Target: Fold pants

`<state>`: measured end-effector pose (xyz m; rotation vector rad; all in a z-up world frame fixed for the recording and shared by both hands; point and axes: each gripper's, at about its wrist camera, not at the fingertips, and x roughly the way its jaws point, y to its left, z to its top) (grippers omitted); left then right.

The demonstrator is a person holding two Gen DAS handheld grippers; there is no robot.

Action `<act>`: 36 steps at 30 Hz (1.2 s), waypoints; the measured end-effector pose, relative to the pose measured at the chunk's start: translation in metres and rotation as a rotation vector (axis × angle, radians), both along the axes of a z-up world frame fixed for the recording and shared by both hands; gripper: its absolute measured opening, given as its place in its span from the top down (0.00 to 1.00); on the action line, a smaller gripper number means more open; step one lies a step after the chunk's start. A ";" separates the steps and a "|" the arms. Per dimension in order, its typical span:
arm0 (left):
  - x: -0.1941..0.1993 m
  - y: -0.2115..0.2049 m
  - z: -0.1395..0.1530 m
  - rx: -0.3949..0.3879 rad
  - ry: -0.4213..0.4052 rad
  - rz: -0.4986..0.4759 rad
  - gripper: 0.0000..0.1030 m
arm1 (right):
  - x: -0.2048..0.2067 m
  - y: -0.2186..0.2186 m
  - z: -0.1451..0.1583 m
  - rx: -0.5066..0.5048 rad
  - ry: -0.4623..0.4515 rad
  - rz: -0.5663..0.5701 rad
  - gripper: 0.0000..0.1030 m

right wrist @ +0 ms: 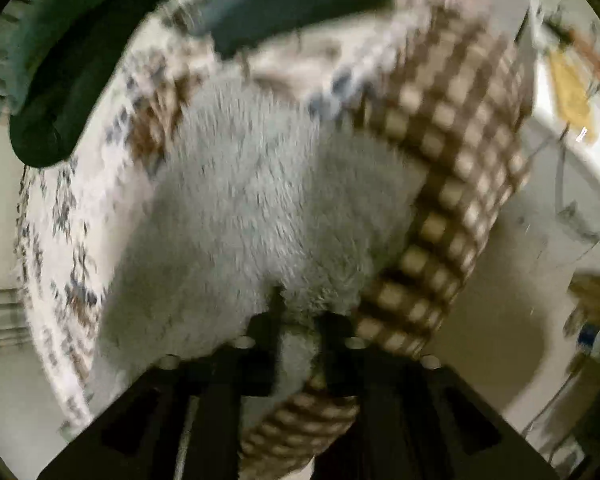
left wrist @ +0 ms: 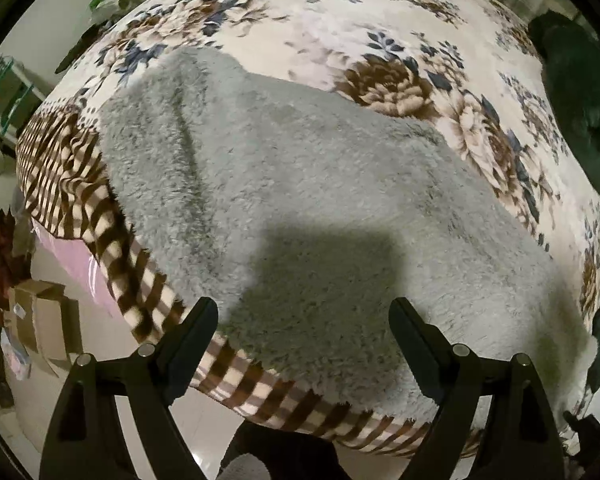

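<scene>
Grey fleece pants lie spread across the middle of the left wrist view, on a floral blanket with a brown-and-cream checked border along the frame's left and lower edge. The left gripper sits at the bottom centre with its fingers wide apart above the fabric, holding nothing; its shadow falls on the fleece between them. A dark green garment lies at the right edge. In the blurred right wrist view, the right gripper at lower centre is pinched together on a fold of the pants, beside the checked border.
</scene>
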<state>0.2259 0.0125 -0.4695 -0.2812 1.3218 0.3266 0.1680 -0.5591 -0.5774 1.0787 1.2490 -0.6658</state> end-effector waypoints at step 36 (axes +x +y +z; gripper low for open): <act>0.013 0.283 -0.023 -0.227 -0.148 0.317 0.75 | 0.131 0.353 0.023 0.089 0.010 0.536 0.29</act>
